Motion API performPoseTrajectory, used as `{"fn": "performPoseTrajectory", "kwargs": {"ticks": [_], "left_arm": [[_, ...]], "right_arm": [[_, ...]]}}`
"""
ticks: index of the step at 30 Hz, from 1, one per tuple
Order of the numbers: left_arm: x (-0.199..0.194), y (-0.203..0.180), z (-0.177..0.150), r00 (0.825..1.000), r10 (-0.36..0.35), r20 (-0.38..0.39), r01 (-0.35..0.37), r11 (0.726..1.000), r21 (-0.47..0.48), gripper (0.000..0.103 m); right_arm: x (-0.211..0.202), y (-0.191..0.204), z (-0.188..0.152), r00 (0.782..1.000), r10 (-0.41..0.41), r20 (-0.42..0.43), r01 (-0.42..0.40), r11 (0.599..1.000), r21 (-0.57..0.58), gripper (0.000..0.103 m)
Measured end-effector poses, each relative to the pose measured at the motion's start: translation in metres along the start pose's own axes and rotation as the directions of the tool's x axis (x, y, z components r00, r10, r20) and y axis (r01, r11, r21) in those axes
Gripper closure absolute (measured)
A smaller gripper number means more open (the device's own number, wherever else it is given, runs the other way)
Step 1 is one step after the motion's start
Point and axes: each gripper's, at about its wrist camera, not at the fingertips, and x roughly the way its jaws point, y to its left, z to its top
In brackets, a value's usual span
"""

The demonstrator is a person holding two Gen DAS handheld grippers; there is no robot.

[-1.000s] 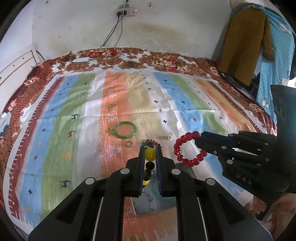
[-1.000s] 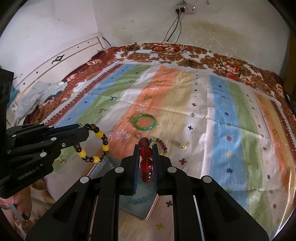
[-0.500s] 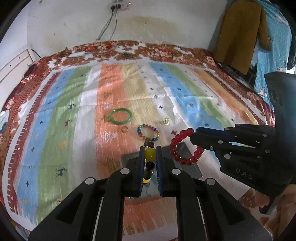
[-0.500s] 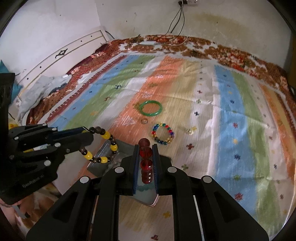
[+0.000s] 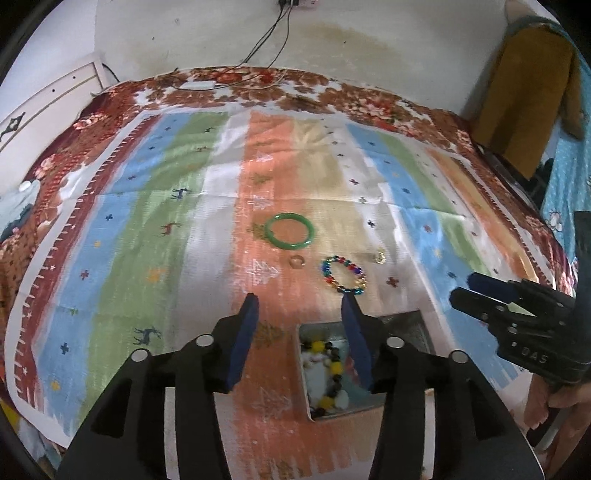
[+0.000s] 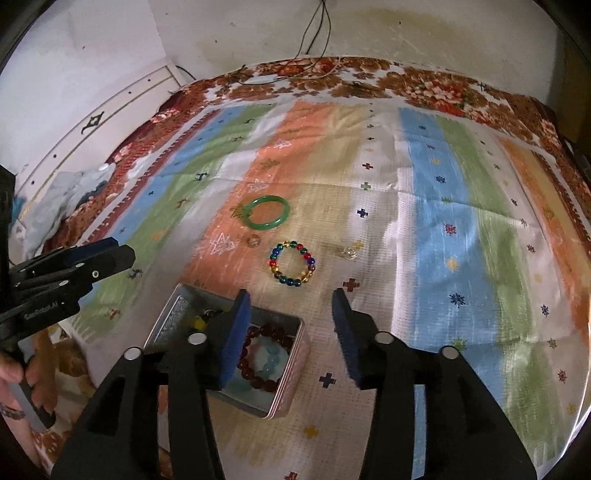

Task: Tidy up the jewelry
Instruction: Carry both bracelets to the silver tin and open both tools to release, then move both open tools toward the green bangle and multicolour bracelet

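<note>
Both jaws stood apart, empty, above the tin (image 6: 284, 391). Beaded bracelet (image 6: 292, 263) lay just ahead of right jaws: approach low, straddle one bead run.

From my left cam the left gripper's (image 5: 299, 310) right finger (image 5: 356, 343) covers part of the tin (image 5: 413, 321) & its yellow-black beads (image 5: 327, 369). Right cam: finger (image 6: 236, 332) hides the dark red bracelet's (image 6: 258, 369) left side. Two small bits (image 6: 254, 240) (image 6: 349, 252) on the bed — too small to ID. Plug strip (image 5: 295, 3) cut off at top edge.
</note>
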Motion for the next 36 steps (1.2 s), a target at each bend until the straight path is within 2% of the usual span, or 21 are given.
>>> {"fn": "performPoseTrajectory", "kwargs": {"ticks": [4, 11, 15, 17, 22, 31, 36], "left_arm": [[0.012, 0.007, 0.011, 1.000, 0.014, -0.026, -0.015, 1.000, -0.015, 0.047], [0.032, 0.013, 0.026, 0.997, 0.028, -0.067, -0.030, 0.999, -0.024, 0.044], [0.040, 0.013, 0.036, 0.997, 0.055, -0.062, -0.056, 0.998, -0.015, 0.043], [0.043, 0.015, 0.042, 0.997, 0.054, -0.052, -0.056, 0.998, -0.030, 0.041], [0.055, 0.015, 0.054, 0.997, 0.060, -0.057, -0.062, 0.998, -0.030, 0.041], [0.090, 0.019, 0.068, 0.990, 0.076, -0.120, -0.081, 0.996, -0.039, 0.038], [0.104, 0.025, 0.075, 0.987, 0.069, -0.143, -0.078, 0.995, -0.062, 0.038]], "right_arm": [[0.011, -0.008, 0.007, 1.000, 0.000, -0.022, 0.001, 1.000, 0.024, 0.054], [0.031, -0.015, 0.019, 0.998, 0.007, -0.065, -0.003, 0.999, 0.051, 0.053], [0.040, -0.012, 0.026, 0.997, 0.005, -0.072, -0.003, 0.999, 0.039, 0.053], [0.045, -0.009, 0.030, 0.997, -0.002, -0.071, 0.004, 1.000, 0.027, 0.049], [0.057, -0.008, 0.035, 0.995, -0.035, -0.093, 0.037, 0.999, 0.017, 0.049], [0.086, -0.014, 0.046, 0.989, -0.060, -0.133, 0.064, 0.998, 0.028, 0.049], [0.096, -0.014, 0.051, 0.987, -0.050, -0.150, 0.054, 0.998, 0.024, 0.045]]}}
